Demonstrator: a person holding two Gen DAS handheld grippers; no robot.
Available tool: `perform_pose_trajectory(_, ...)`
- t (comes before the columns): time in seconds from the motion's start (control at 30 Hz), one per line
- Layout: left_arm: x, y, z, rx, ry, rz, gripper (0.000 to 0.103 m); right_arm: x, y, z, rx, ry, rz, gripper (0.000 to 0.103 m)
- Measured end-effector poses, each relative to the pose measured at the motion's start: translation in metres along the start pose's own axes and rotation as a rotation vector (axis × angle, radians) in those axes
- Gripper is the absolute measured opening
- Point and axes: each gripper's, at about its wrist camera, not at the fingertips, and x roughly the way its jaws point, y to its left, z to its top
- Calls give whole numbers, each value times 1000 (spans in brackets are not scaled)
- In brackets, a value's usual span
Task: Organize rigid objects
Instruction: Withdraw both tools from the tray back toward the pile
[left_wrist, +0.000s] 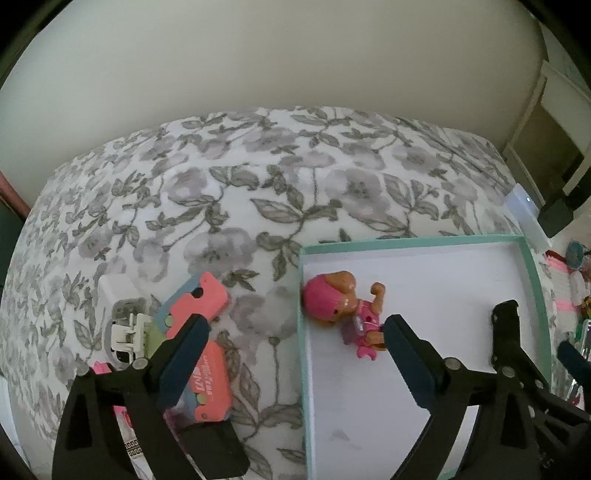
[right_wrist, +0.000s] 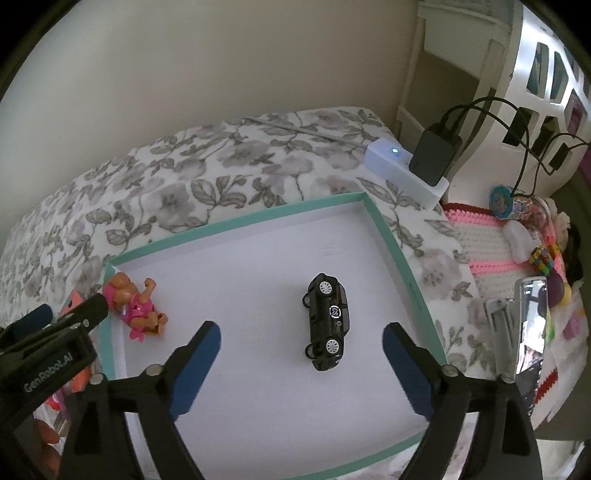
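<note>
**Both grippers wide and holding nothing over the tray**

My left gripper (left_wrist: 295, 336) stands wide open and grips nothing. Its right finger (left_wrist: 402, 343) reaches over the rim of the shallow white cardboard tray with the mint-green edge (left_wrist: 300, 295), its tip just beside the legs of the small pink-clad plastic doll figure (left_wrist: 341, 306); I cannot tell whether they touch. The left finger (left_wrist: 188, 343) hangs over the coral-pink flat plastic cards (left_wrist: 207, 299) lying outside the tray on the bedspread.

My right gripper (right_wrist: 301, 341) is also spread wide and empty, above the tray floor. The little black toy car with silver wheels (right_wrist: 328, 316) lies on its side between the two fingertips, apart from both. The doll lies in the tray's near-left corner, well apart from the car.

The tray rests on a grey floral bedspread (right_wrist: 166, 192). Beyond its far corner sits a white box with a blue light (right_wrist: 399, 166), carrying a black plug adapter (right_wrist: 436, 155). A plain cream wall (left_wrist: 258, 55) stands behind.
</note>
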Motion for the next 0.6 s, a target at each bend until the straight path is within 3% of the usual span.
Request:
perform_pose_trajectory(0.17,-4,6,1,-5,-47,27,96,-3,1,1,-3,-15,7,103)
perform_pose_trajectory(0.6,-38,34,0,-78,-208,54,97,-19,14,2,-47,-93,23,103)
